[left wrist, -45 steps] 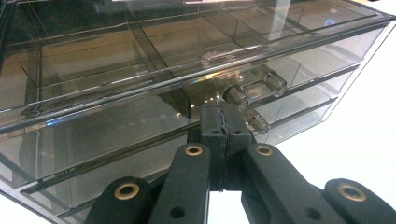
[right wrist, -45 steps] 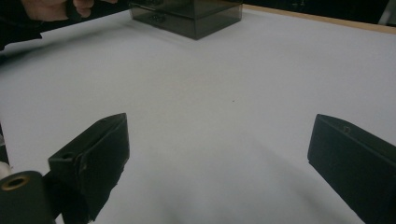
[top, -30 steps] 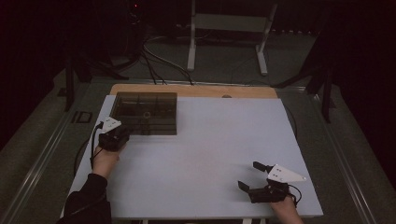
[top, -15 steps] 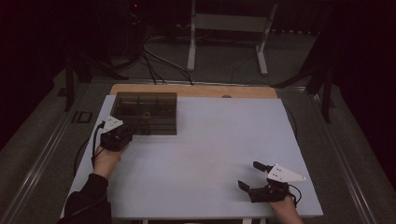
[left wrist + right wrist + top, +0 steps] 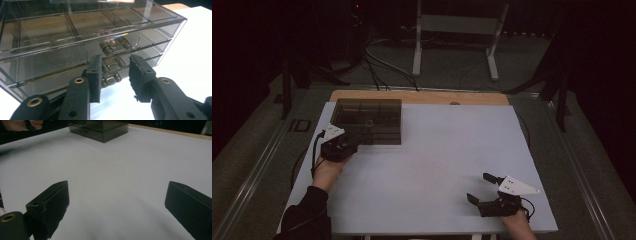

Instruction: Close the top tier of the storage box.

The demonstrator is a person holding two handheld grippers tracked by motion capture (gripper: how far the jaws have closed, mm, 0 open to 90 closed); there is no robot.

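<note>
Smoked drawer box [image 5: 368,121] sits far-left on the counter [image 5: 437,165]. Left claw [image 5: 113,72] at box front, jaws just been opening, now narrow-apart around the lowest metal handle [image 5: 110,77], pads not pressing it: handle likely released. Right claw [image 5: 484,189] wide, empty, well away from box.

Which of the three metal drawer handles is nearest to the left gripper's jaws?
The lowest handle, on the bottom drawer of the smoky box; the two above sit higher, farther from the jaws.

One smoked-plastic drawer box [image 5: 368,121] on table [image 5: 437,165]. Three stacked drawers in box, three metal handles [image 5: 115,46] on front, one per drawer. Two claws: left claw [image 5: 353,141], right claw [image 5: 482,188]. Two hands. One white stand [image 5: 456,30] behind table.
</note>
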